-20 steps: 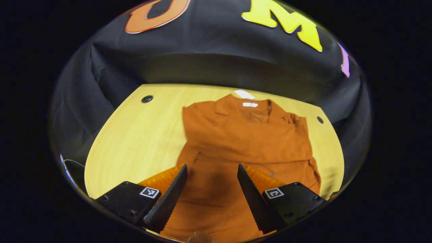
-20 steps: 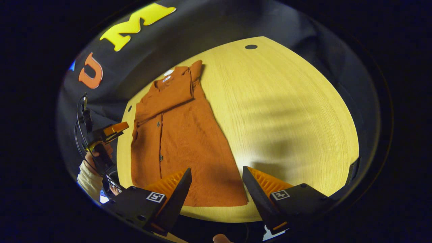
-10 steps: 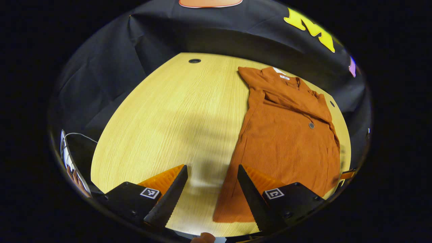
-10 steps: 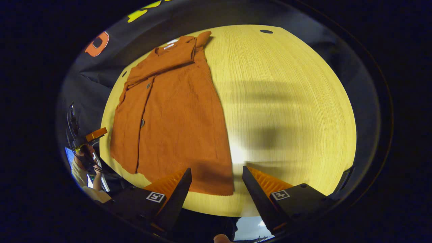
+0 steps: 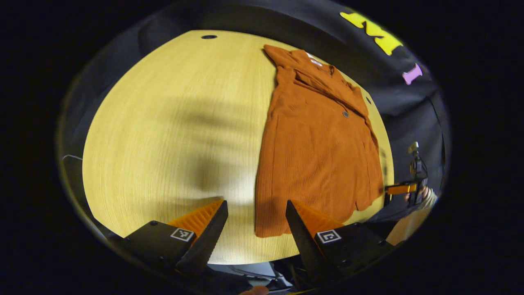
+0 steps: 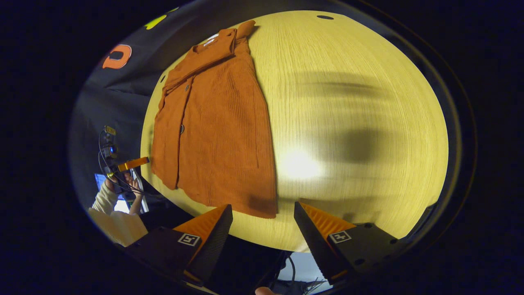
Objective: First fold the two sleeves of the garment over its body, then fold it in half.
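We held two grippers, left gripper (image 5: 256,229) and right gripper (image 6: 262,231), both spread wide and gripping nothing, above the tabletop's (image 6: 352,123) near edge. One orange garment (image 6: 217,123) lay flat, sleeves folded across its body, collar toward the far edge. Bare wood stretched wide beside it.

Garment (image 5: 319,139): rust-orange, ribbed, buttoned front.
Lies flat on the table, sleeves folded over the body, collar at the far edge, hem at the near edge.
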Demonstrator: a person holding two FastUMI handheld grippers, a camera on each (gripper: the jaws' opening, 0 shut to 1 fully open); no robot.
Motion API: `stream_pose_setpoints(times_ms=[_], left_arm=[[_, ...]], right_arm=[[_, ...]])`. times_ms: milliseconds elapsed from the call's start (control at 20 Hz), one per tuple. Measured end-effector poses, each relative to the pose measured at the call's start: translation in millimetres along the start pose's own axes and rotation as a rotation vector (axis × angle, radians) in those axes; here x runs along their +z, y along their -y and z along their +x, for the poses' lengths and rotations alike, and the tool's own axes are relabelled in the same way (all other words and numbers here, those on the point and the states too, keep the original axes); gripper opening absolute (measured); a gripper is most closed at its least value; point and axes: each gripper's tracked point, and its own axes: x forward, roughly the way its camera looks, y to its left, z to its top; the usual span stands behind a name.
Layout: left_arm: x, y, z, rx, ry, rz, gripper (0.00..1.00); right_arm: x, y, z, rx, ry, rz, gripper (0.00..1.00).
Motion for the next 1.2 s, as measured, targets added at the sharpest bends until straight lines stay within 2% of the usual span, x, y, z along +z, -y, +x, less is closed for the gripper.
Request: stream_pose_setpoints(times_ms=[100,150,200,350,550,600,700,750,800,850,900,1000,1050,1100,1150,1200], left_arm=[[-2,3,-2,-0.045,-0.045,-0.017,0.92],[-5,0,-2,-0.04,-0.07,-0.026,0.92],[-6,-2,-3,-0.044,-0.081,-0.034,0.91],[-9,5,-3,-0.102,-0.114,-0.092,0.86],[-21,16,2,-0.155,-0.191,-0.126,0.78],[-27,18,1,-0.155,-0.224,-0.132,0.87],[-25,23,1,-0.15,-0.236,-0.128,0.65],[-25,24,-1,-0.147,-0.238,-0.125,0.72],[-24,27,-2,-0.143,-0.242,-0.123,0.64],[-24,29,0,-0.138,-0.249,-0.116,0.63],[-23,30,0,-0.133,-0.254,-0.11,0.63],[-19,28,1,-0.114,-0.271,-0.11,0.58],[-19,31,1,-0.116,-0.277,-0.121,0.5],[-16,34,2,-0.115,-0.283,-0.129,0.52],[-14,35,3,-0.11,-0.281,-0.125,0.29],[-15,33,4,-0.096,-0.28,-0.109,0.34]], right_arm=[[1,4,0,0.024,-0.037,-0.001,0.98],[3,0,-2,0.068,-0.046,0.022,0.94],[5,-1,-1,0.082,-0.041,0.034,0.97],[1,4,5,0.075,-0.068,0.018,0.96],[7,-13,15,0.14,-0.091,0.02,0.92],[9,-20,18,0.165,-0.1,0.031,0.89],[11,-26,24,0.179,-0.111,0.026,0.87],[13,-28,29,0.185,-0.111,0.021,0.81],[15,-31,32,0.19,-0.111,0.027,0.65],[18,-35,35,0.206,-0.111,0.041,0.6],[18,-41,37,0.226,-0.11,0.055,0.46],[16,-49,40,0.252,-0.113,0.06,0.47],[15,-53,42,0.257,-0.113,0.054,0.47],[14,-57,43,0.26,-0.12,0.049,0.47],[14,-60,44,0.262,-0.124,0.046,0.47],[17,-62,49,0.255,-0.121,0.036,0.47]])
